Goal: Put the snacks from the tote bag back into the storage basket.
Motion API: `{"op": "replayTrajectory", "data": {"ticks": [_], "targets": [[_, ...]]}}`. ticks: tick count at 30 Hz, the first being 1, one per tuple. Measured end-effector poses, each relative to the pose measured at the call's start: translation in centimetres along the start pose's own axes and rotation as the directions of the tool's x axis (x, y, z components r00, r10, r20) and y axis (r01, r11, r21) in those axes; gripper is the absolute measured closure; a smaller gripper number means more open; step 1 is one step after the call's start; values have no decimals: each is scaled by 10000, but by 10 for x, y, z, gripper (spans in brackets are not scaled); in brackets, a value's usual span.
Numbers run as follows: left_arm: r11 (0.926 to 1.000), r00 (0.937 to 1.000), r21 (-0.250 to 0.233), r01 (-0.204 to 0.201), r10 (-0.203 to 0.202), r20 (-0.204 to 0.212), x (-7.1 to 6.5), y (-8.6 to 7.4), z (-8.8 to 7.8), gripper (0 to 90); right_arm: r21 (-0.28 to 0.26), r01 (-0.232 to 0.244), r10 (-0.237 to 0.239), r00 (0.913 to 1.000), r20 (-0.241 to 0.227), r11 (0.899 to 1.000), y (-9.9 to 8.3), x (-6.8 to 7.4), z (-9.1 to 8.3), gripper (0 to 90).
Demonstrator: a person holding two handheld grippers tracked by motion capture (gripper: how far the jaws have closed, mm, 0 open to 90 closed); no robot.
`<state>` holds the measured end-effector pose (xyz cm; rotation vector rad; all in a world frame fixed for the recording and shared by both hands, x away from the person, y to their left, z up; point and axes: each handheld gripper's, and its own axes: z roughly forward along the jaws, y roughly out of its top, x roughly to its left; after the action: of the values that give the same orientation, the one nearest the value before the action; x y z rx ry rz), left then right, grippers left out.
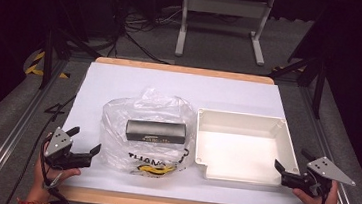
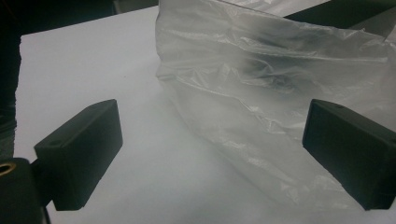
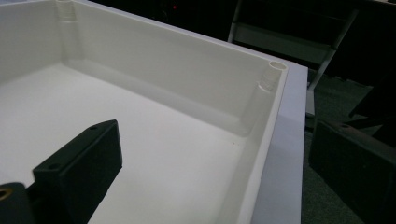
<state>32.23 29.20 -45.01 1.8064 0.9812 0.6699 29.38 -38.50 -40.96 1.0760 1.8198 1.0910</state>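
A crumpled clear plastic bag (image 1: 119,121) lies left of centre on the white table top, and a long black box (image 1: 156,131) shows through it. Black lettering and a yellow mark are printed near the bag's front edge. To its right stands an empty white tray (image 1: 288,142). My left gripper (image 1: 85,140) is open near the front left edge, just left of the bag. In the left gripper view the bag (image 2: 261,93) reaches between the spread jaws. My right gripper (image 1: 291,160) is open at the tray's front right corner. Its jaws straddle the tray's right wall (image 3: 261,140) without touching it.
The white table top (image 1: 120,81) has a wooden rim along the front and back. Metal rails run down both sides. Beyond the far edge stand a white desk frame (image 1: 223,8) and loose cables on a dark floor.
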Motion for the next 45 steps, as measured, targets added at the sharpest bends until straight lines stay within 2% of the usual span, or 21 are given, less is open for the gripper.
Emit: {"op": "replayTrajectory", "data": {"ticks": [3,13,30,40,45], "targets": [[9999,9999,51,-100,100,-20,-1,0,0,57,38,-57,57,10000,-64,10000,-1,-1,1,33],[9996,9996,31,-265,265,71,-3,1,0,56,69,50,-51,9999,128,10000,1,0,-3,34],[9998,9998,92,-155,154,85,-2,1,2,56,-146,82,-80,9999,151,9999,9,1,-8,37],[9997,9997,109,-218,217,94,-3,1,1,56,-292,308,-306,9995,71,9991,17,3,-12,51],[9997,9997,134,-216,214,96,-3,0,2,61,-447,491,-502,9985,-226,9978,27,5,-13,97]]}}
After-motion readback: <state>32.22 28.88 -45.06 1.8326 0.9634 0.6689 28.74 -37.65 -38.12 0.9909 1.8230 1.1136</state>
